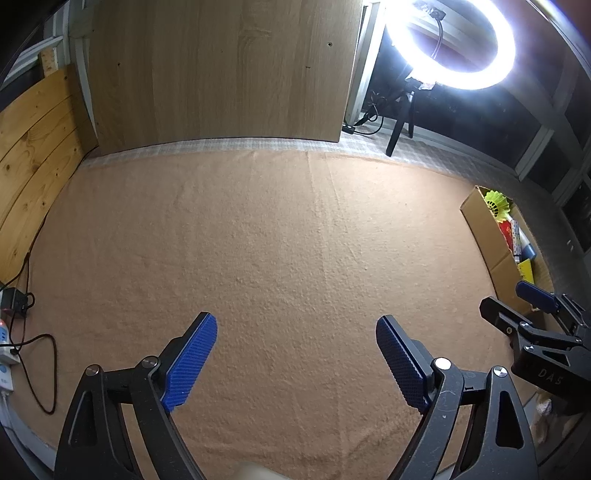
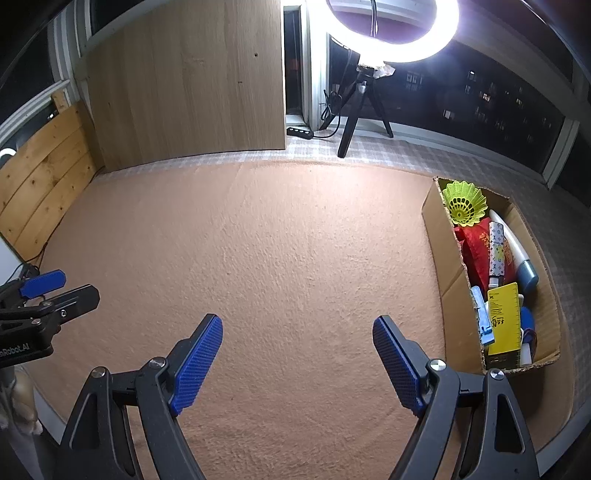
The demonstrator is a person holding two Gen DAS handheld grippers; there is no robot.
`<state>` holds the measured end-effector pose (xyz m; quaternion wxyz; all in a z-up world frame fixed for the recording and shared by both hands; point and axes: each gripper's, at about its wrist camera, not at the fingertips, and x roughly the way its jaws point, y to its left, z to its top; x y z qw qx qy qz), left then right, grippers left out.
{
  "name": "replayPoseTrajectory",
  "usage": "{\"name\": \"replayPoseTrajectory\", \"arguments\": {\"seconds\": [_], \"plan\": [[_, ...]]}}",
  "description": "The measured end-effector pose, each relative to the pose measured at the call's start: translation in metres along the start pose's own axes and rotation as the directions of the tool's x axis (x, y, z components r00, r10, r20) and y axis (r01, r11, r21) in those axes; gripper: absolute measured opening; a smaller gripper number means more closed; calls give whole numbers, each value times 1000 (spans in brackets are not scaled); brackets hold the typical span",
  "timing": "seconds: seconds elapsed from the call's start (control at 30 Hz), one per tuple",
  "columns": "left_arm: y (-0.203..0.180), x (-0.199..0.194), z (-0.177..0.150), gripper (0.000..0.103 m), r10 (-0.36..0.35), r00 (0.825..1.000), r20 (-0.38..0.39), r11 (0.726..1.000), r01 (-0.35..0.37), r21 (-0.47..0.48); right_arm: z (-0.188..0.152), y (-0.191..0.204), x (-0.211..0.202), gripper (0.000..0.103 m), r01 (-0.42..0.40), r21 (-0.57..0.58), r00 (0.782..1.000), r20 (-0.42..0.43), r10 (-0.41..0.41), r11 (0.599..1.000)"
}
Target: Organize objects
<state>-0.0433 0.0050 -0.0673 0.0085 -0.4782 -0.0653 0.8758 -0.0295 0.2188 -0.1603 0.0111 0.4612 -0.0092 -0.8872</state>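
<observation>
A cardboard box stands at the right edge of the peach cloth. Inside it lie a yellow-green shuttlecock, a red pouch, a patterned stick, a white and blue tube, a yellow ruler card and a light blue clip. My right gripper hovers open over bare cloth, left of the box, nothing between its blue pads. My left gripper is open too, over bare cloth. The box shows at the right in the left wrist view.
A wooden panel stands upright at the back, pine boards at the left. A ring light on a tripod shines behind the cloth. A power strip and cables lie at the left edge.
</observation>
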Motion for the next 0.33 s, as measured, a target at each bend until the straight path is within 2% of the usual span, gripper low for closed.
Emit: {"name": "replayPoseTrajectory", "arguments": {"seconds": [0.33], "plan": [[1,19,-6,90,-8,1000,-17,1000,8,19,-3,-2,17,80,3,7,999,-41,-3,1000]]}}
